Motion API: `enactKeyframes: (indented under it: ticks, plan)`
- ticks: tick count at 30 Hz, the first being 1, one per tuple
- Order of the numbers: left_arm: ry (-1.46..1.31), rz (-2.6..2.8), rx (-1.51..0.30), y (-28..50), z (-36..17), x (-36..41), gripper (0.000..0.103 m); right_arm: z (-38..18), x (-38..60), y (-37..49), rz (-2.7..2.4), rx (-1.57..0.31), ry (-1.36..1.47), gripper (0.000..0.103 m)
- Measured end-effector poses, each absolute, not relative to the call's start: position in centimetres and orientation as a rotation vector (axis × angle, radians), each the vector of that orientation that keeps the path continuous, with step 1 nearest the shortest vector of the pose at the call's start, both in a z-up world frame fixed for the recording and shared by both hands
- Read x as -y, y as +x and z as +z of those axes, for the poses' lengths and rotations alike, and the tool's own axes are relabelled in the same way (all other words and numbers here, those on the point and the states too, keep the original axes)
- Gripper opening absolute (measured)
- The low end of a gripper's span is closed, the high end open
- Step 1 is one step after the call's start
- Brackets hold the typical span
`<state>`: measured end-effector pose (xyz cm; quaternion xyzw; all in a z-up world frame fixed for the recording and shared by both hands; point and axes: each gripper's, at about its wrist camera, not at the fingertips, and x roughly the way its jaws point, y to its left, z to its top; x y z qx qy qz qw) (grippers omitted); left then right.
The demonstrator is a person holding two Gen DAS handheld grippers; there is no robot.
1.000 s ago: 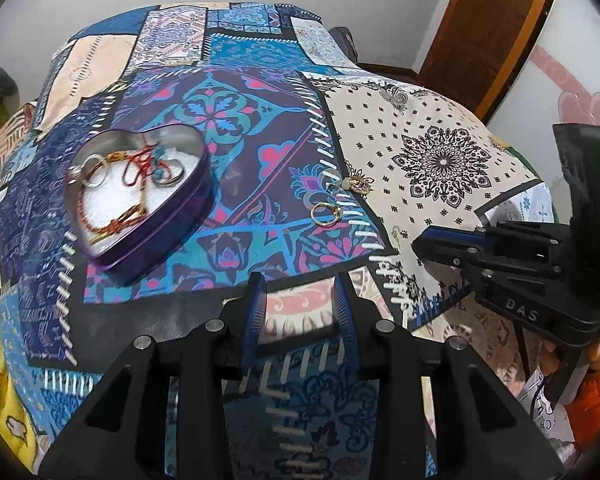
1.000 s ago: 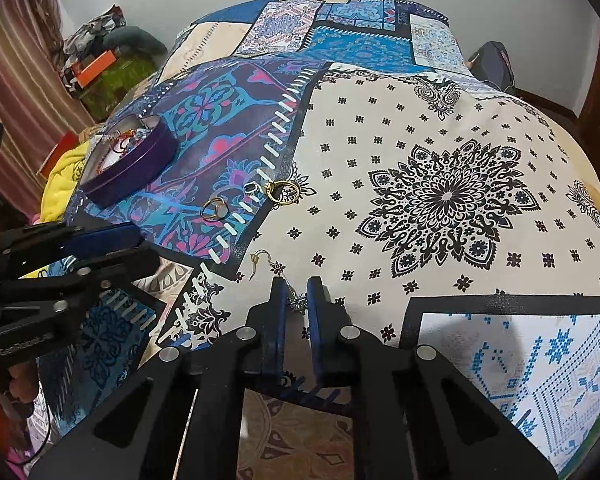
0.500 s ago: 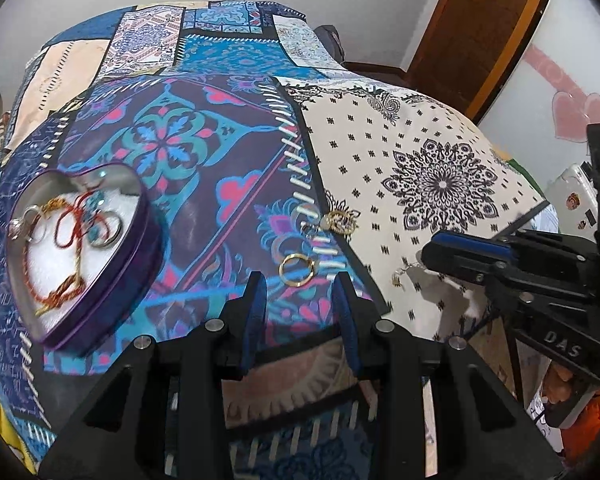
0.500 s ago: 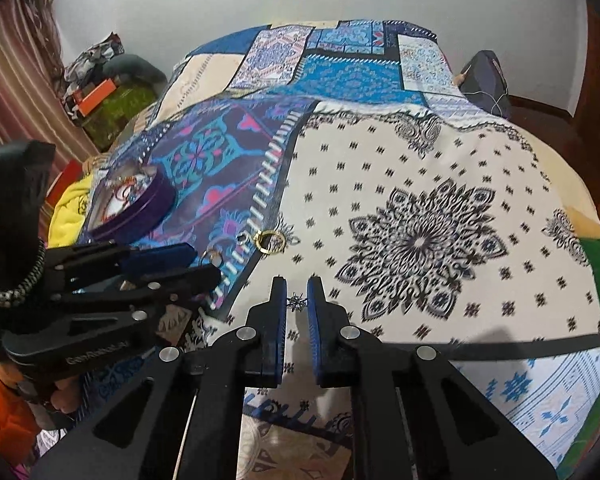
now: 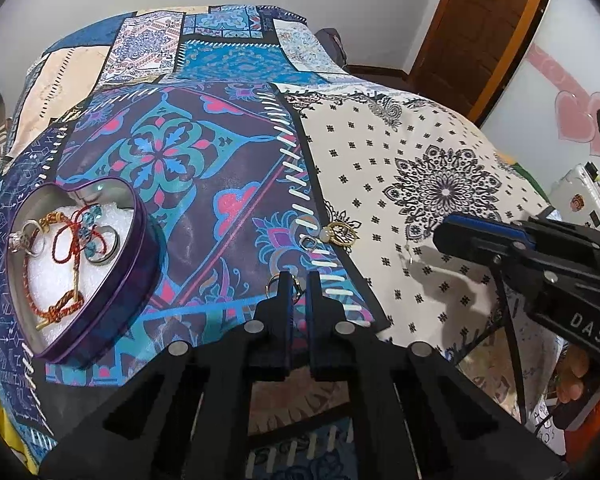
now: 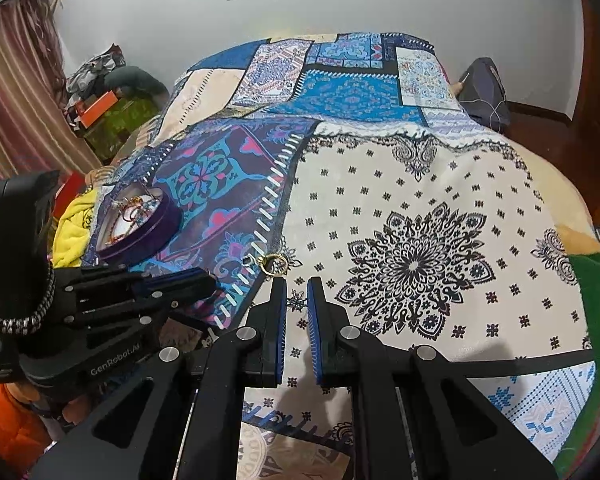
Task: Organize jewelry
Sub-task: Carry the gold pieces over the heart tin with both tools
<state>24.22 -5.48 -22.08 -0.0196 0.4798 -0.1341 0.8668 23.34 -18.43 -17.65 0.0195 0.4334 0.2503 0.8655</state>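
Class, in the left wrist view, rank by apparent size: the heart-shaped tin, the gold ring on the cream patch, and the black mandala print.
1. heart-shaped tin
2. black mandala print
3. gold ring
The tin lies nearer the camera, so its lead is unsure.

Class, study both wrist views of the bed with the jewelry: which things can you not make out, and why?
- Left wrist view: gold ring, mostly hidden by the closed left hand-held gripper.
- Left wrist view: small earring, too small to tell whether the right hand-held gripper holds it.
- Right wrist view: heart-shaped tin, contents too small.
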Motion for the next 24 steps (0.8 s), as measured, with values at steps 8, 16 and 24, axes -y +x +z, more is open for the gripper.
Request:
enactKeyframes:
  ticks: [8, 16, 24]
  plan:
    - [-0.051, -0.262, -0.955, 22.4, -20.4, 4.3, 0.003, -15.9, 18.1, 22.8, 0.524, -0.871, 0.043, 0.009]
    - [-0.073, -0.228, -0.879, 20.3, -17.1, 1.9, 0.003, -13.8, 16.2, 22.5, 0.552, -0.822, 0.03, 0.009]
    - [-0.096, -0.159, -0.821, 18.7, -14.9, -1.4, 0.003, -11.7, 13.1, 22.4, 0.616, -0.762, 0.014, 0.009]
